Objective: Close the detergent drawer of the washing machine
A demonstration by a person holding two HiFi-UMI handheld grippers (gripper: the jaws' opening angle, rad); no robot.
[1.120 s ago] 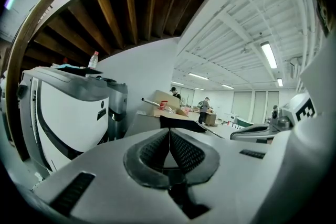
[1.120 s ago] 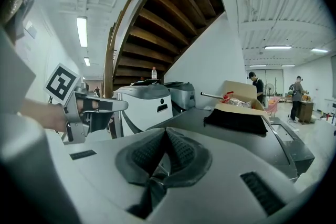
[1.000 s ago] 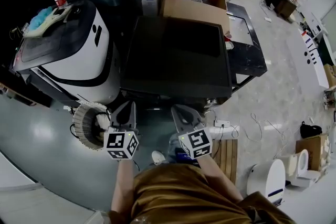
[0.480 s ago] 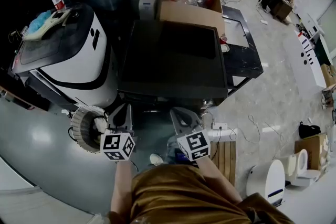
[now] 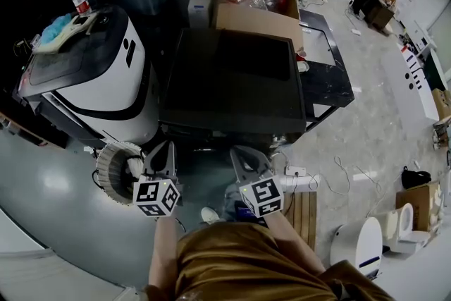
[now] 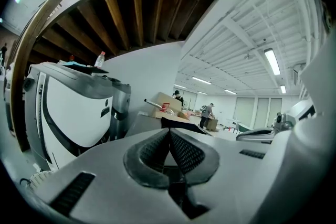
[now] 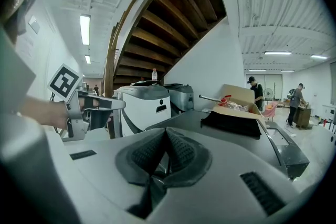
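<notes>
Barely a drift: left claw (image 5: 163, 149) and right claw (image 5: 244, 156) hang pinched shut, empty, before the washing machine (image 5: 236, 81).
Detergent drawer is unseen, likely under its near edge; push it squarely with one closed tip.

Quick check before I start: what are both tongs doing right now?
Left tongs: shut, holding nothing.
Right tongs: shut, holding nothing.

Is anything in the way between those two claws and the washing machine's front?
Nothing visible. The left claw and right claw, both shut and empty, hang close before the washing machine; the drawer itself is out of sight.
</notes>
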